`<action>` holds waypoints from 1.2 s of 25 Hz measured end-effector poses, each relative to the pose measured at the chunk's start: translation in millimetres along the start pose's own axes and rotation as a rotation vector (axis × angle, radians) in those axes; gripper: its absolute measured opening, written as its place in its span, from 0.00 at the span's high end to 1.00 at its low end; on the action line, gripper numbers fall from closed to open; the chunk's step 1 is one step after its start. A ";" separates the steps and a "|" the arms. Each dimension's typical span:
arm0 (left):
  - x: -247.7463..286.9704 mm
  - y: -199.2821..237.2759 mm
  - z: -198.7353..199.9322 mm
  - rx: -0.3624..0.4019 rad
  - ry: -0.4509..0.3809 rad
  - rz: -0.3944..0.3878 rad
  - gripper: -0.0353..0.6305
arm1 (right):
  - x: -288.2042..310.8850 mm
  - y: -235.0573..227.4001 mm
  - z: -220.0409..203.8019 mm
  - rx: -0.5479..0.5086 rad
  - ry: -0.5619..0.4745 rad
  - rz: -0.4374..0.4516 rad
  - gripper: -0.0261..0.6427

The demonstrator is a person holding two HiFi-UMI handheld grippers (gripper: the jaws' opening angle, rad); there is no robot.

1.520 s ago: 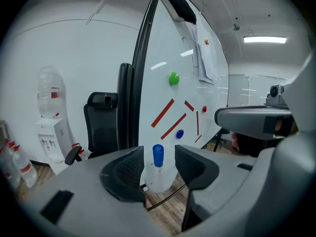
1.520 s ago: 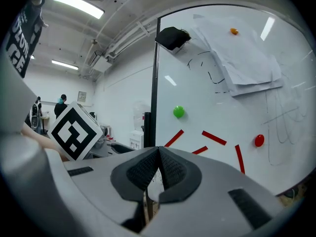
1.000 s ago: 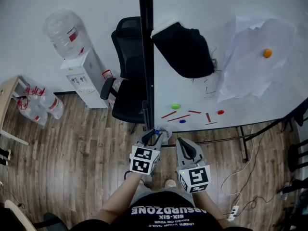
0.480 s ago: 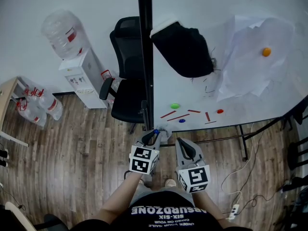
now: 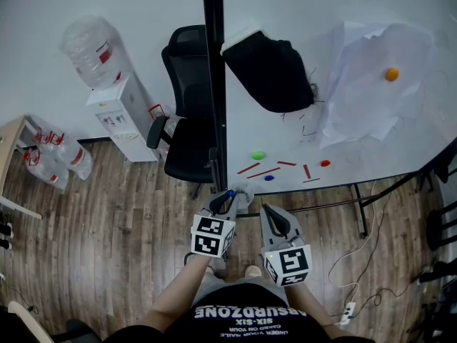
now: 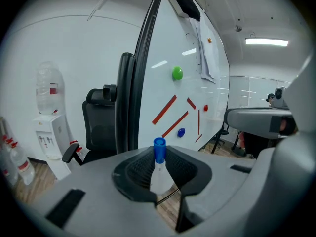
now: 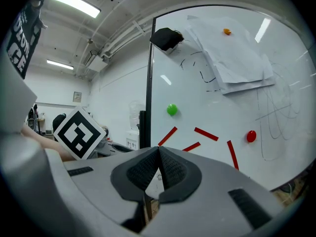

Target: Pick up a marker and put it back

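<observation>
Left tongs [image 6: 159, 155] just closed, now pinching marker [image 6: 159, 172]; long axis upright, blue cap [image 6: 159, 143] up. Right tongs [image 7: 159, 154] pressed together.

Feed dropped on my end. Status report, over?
Copy: left gripper jaws just closed, shut on blue-capped marker; right gripper shut, empty; whiteboard ahead, nothing in between.
</observation>
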State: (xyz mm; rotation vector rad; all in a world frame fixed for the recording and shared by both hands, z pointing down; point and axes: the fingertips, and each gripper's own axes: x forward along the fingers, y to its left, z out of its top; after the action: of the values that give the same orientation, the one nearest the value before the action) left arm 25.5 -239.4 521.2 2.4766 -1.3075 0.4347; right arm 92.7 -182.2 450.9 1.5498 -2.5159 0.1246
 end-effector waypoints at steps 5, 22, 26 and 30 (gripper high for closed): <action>-5.7 -1.5 16.5 -0.003 -0.039 -0.011 0.84 | -1.9 1.3 1.1 -0.003 -0.003 -0.002 0.97; -39.8 -12.3 73.4 0.022 -0.169 -0.049 0.84 | -7.0 11.2 7.3 -0.009 -0.020 -0.011 0.97; -46.4 -13.1 77.2 0.020 -0.181 -0.056 0.84 | -7.4 15.1 8.3 -0.010 -0.018 -0.011 0.97; -54.7 -13.0 79.3 0.013 -0.191 -0.062 0.84 | -8.3 20.3 8.5 -0.011 -0.017 -0.008 0.97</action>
State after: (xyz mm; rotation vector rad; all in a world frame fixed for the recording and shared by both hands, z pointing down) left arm 16.6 -223.8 425.6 2.6152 -1.2957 0.1970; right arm 77.3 -167.1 441.4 1.5630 -2.5186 0.0970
